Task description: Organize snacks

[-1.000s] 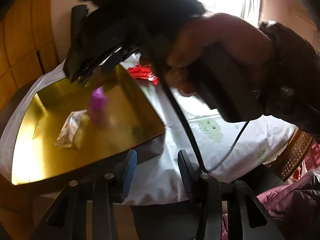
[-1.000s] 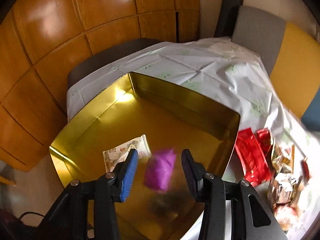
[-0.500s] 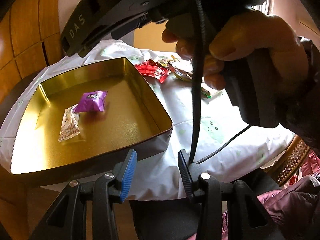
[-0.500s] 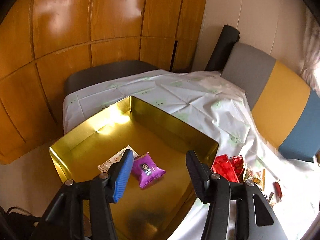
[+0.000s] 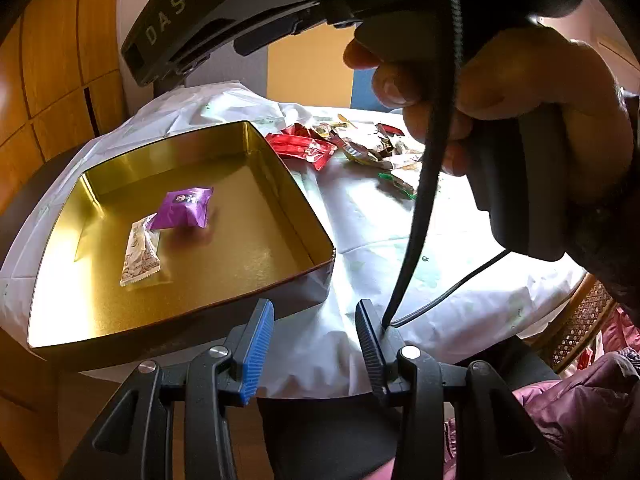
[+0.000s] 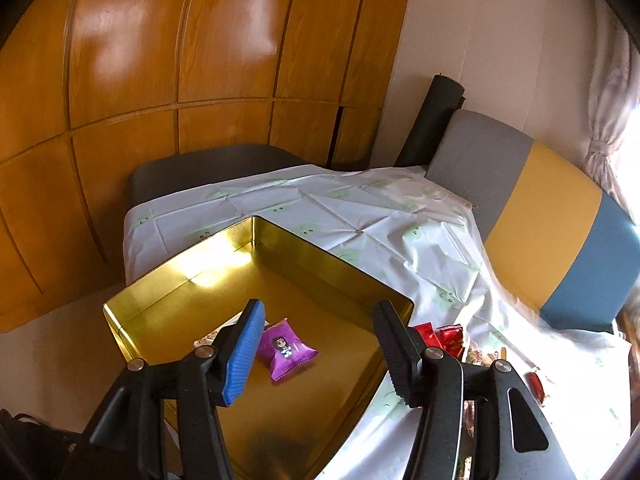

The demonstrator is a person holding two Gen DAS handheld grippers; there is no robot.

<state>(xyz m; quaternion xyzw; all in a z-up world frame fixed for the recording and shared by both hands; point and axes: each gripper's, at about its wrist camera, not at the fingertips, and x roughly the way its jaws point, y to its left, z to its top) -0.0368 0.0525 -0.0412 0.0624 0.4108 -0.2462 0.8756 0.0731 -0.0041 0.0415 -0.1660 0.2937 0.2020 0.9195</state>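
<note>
Judging by two packets in the gold tin (image 5: 304, 216) and the snack pile (image 5: 360, 144) left on the counter (image 5: 380, 232), sorting has barely begun, with the left claw (image 5: 316, 344) part-open and empty, and the right claw (image 6: 320, 352), whose jaws have just been opening, empty above the purple packet (image 6: 286, 350).

A purple snack packet (image 5: 183, 208) with a small cartoon figure printed on it lies flat on the floor of the gold tin (image 5: 256, 276), toward its far-left side. A pale beige packet (image 5: 140, 250) lies just beside it, one end touching. The remaining snacks (image 5: 360, 146) (red wrappers (image 5: 302, 148) nearest the tin) sit piled on the tablecloth past the tin's far-right edge.
</note>
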